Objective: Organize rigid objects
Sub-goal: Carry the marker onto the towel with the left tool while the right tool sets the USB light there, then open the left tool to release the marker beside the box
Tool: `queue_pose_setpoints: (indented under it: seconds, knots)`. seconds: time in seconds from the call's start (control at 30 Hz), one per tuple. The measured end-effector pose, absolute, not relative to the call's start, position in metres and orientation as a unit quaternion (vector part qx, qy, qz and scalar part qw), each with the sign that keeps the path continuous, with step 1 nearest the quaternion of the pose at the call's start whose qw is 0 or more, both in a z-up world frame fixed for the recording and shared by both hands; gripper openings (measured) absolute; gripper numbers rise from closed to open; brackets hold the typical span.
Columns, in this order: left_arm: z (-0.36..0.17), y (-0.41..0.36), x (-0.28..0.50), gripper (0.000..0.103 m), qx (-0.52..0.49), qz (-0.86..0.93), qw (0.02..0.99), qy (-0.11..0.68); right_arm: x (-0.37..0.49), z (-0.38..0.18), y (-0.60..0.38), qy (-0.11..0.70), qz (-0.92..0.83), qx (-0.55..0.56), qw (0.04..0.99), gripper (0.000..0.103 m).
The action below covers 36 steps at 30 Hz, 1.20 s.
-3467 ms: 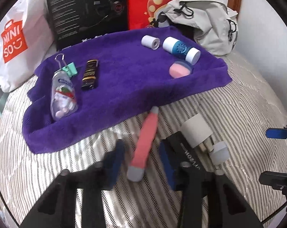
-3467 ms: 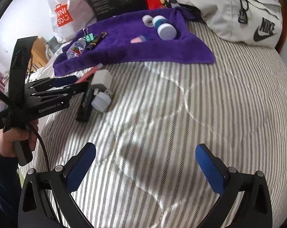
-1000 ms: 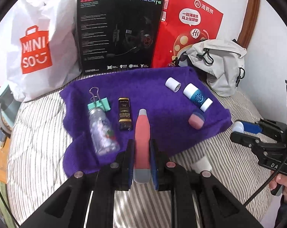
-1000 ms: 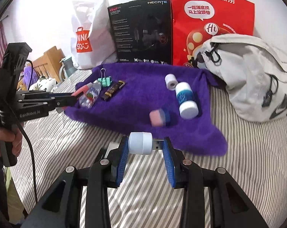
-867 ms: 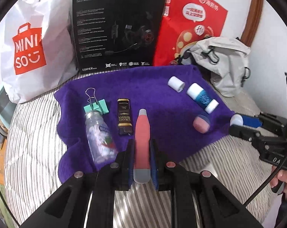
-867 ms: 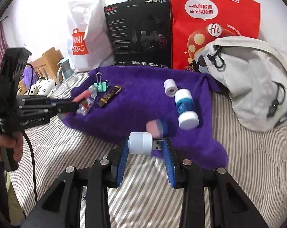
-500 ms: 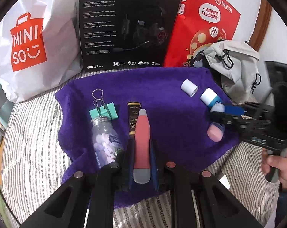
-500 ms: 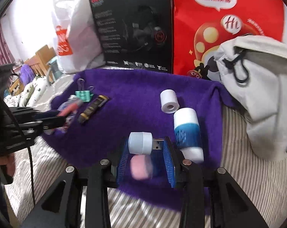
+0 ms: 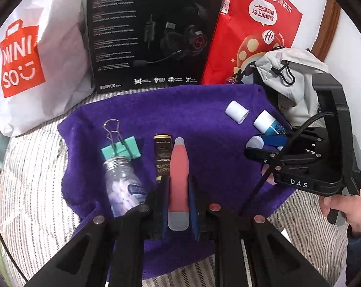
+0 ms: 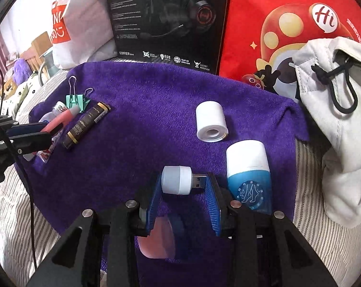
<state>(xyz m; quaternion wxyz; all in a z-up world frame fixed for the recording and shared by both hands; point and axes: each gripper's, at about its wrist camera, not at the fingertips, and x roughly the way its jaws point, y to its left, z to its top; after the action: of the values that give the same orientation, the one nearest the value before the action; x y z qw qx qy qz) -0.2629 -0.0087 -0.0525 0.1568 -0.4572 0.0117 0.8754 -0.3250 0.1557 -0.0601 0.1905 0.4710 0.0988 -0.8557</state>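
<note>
— Two things are in the tongs right now. The left gripper [image 9: 178,201], at the bottom centre of the left wrist view, is clamped tight on a pink pen-shaped stick [image 9: 178,181] with grey ends; its tip points up the frame.

— And the other one?

— The right gripper [image 10: 184,201], low in the middle of the right wrist view, has a small white USB light [image 10: 178,183] lying crosswise between its blue pads, metal plug toward the right pad. Its jaws are easing apart, though both pads look to be touching the light.

— Where does all this sit?

— Over a purple towel [image 10: 142,119] spread on a striped bed cover [image 9: 34,191]. In the left wrist view, a black-and-gold tube [image 9: 162,157] lies just left of the pink stick, then a clear bottle of white pills [image 9: 123,186], with a mint binder clip [image 9: 121,148] at the bottle's neck.

— And on the right side?

— In the right wrist view, a blue-and-white bottle [image 10: 248,174] lies just right of the gripper, a white tape roll [image 10: 211,122] above it, and a pink round thing [image 10: 156,241], blurred, under the jaws.

— Behind the towel?

— A white Miniso bag [image 9: 20,55] at upper left, a black headset box [image 9: 151,33] in the middle, a red bag [image 9: 259,31], and a pale grey backpack [image 10: 342,129] at the right edge.
</note>
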Motion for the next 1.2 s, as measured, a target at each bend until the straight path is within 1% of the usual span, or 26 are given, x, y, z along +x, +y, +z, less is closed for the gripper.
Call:
queue_pose_setpoints:
  seconds: [0.03,0.1,0.23,0.27,0.3,0.6,0.7,0.9,0.97,1.03,1.1,1.2]
  knots:
    - [-0.053,-0.008,-0.264,0.016,-0.458,0.875,0.158,0.012,-0.325,-0.06,0.156,0.098,-0.854,0.473,0.192,0.039]
    - [-0.056,-0.006,-0.265,0.015,-0.462,0.872,0.159,0.015,-0.324,-0.06,0.159,0.091,-0.851,0.477,0.199,0.048]
    - [-0.062,-0.004,-0.267,0.015,-0.47,0.867,0.165,0.016,-0.314,-0.049,0.167,0.077,-0.856,0.467,0.206,0.052]
    - [-0.064,-0.002,-0.267,0.015,-0.473,0.865,0.165,0.019,-0.312,-0.046,0.169,0.077,-0.86,0.462,0.204,0.058]
    - [-0.066,0.0,-0.268,0.015,-0.477,0.864,0.163,0.024,-0.307,-0.041,0.173,0.075,-0.863,0.457,0.199,0.061]
    - [-0.081,0.018,-0.268,0.016,-0.492,0.854,0.154,0.066,-0.279,-0.009,0.199,0.044,-0.881,0.432,0.188,0.064]
    - [-0.081,0.019,-0.265,0.016,-0.49,0.856,0.153,0.067,-0.268,-0.005,0.204,0.042,-0.884,0.429,0.183,0.064]
    - [-0.081,0.017,-0.262,0.016,-0.487,0.859,0.145,0.068,-0.249,-0.003,0.21,0.042,-0.883,0.431,0.182,0.068]
    - [-0.081,0.017,-0.261,0.022,-0.488,0.858,0.149,0.062,-0.245,-0.007,0.21,0.046,-0.88,0.438,0.176,0.068]
    - [-0.082,0.019,-0.262,0.035,-0.487,0.856,0.159,0.064,-0.24,-0.01,0.211,0.047,-0.878,0.442,0.175,0.069]
    - [-0.082,0.023,-0.26,0.038,-0.487,0.857,0.155,0.073,-0.234,-0.015,0.213,0.044,-0.876,0.448,0.172,0.069]
    - [-0.081,0.02,-0.261,0.039,-0.492,0.856,0.147,0.06,-0.219,-0.021,0.22,0.028,-0.873,0.457,0.167,0.069]
